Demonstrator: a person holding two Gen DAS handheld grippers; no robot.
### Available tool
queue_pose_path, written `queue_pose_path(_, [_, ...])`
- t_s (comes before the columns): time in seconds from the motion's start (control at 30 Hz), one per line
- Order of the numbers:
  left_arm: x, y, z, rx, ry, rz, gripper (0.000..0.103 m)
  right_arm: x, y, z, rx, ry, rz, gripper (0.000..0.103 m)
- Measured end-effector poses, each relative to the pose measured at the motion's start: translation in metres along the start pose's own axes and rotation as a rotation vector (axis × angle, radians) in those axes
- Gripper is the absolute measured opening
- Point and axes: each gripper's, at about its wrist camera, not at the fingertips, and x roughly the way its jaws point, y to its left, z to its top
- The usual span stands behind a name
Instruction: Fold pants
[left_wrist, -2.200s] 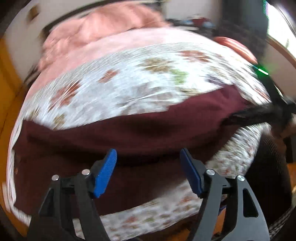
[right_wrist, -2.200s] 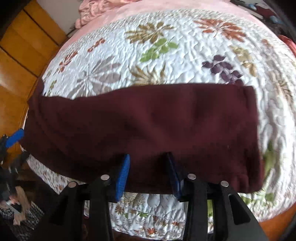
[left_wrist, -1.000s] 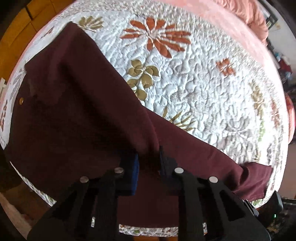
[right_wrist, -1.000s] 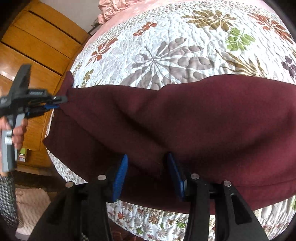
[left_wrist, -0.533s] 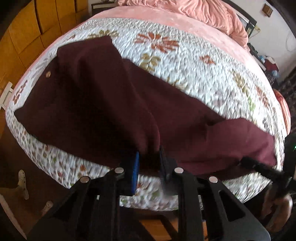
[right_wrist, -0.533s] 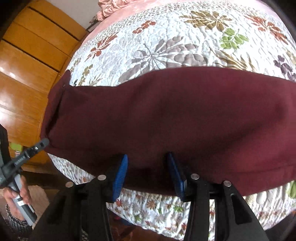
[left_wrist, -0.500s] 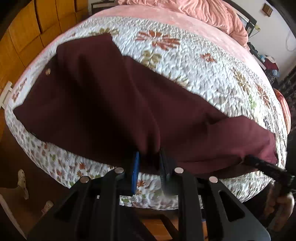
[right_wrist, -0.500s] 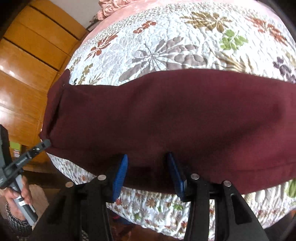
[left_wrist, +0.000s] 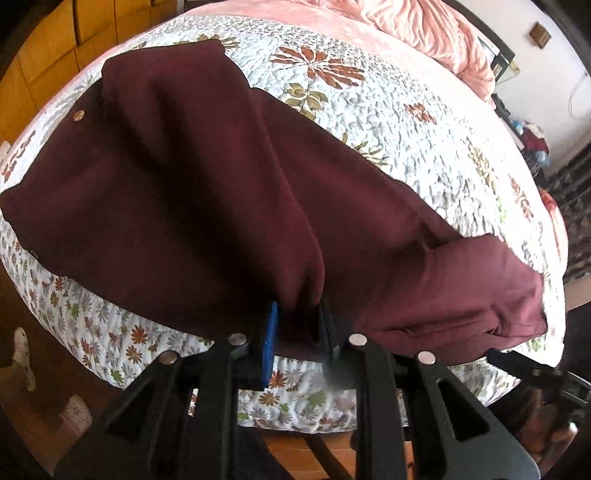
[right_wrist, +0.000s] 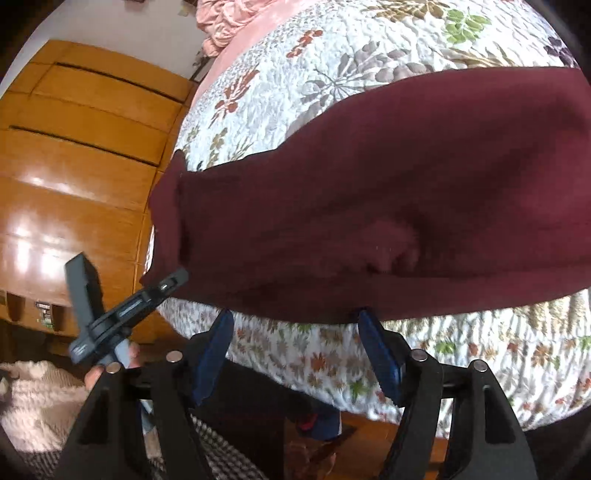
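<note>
Dark maroon pants (left_wrist: 192, 192) lie along the near edge of a bed with a floral quilt (left_wrist: 388, 122). My left gripper (left_wrist: 297, 321) is shut on a bunched fold of the pants near the waist end and holds it lifted off the quilt; a metal button (left_wrist: 78, 116) shows at the far left. In the right wrist view the pants (right_wrist: 388, 192) stretch across the quilt (right_wrist: 332, 48). My right gripper (right_wrist: 295, 332) is open and empty, just below the pants' near edge. The left gripper (right_wrist: 162, 286) also shows there, at the left end of the pants.
A pink blanket (left_wrist: 417, 22) lies bunched at the head of the bed. A wooden wardrobe (right_wrist: 74, 155) stands to the left of the bed. A wooden floor (left_wrist: 303, 454) runs under the bed's near edge. The right gripper's tip (left_wrist: 517, 363) shows at the pants' right end.
My right gripper has opened wide and drawn back off the pants' near edge. My left gripper stays shut on the fold and has pulled it a little further toward the bed's edge.
</note>
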Motion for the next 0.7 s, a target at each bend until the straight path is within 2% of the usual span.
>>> queue_pose_path(0.13, [-0.005, -0.005, 0.002, 0.014, -0.012, 0.000, 0.019, 0.004, -0.010, 0.009, 0.110, -0.039, 0.057, 0.071])
queue_pose_path(0.3, [-0.005, -0.008, 0.004, 0.021, -0.007, 0.010, 0.019, 0.006, -0.021, 0.016, 0.218, -0.055, 0.076, 0.070])
queue_pose_path(0.37, [-0.004, -0.010, 0.005, 0.029, -0.002, 0.020, 0.019, 0.003, -0.016, 0.017, 0.200, -0.063, 0.031, 0.058])
queue_pose_path(0.43, [-0.004, -0.012, 0.006, 0.045, 0.001, 0.031, 0.019, -0.001, -0.017, 0.016, 0.200, -0.072, -0.004, 0.039])
queue_pose_path(0.47, [-0.003, -0.013, 0.006, 0.050, 0.004, 0.034, 0.019, -0.002, -0.020, 0.016, 0.211, -0.078, -0.013, 0.033])
queue_pose_path(0.53, [-0.005, -0.012, 0.006, 0.047, 0.005, 0.030, 0.019, -0.006, -0.027, 0.014, 0.223, -0.095, -0.031, 0.000])
queue_pose_path(0.63, [-0.009, -0.010, 0.008, 0.037, 0.000, 0.015, 0.020, -0.022, -0.025, 0.010, 0.169, -0.166, -0.016, 0.000])
queue_pose_path(0.7, [-0.012, -0.009, 0.009, 0.020, 0.005, -0.005, 0.020, -0.029, -0.014, 0.010, 0.093, -0.153, -0.074, 0.000])
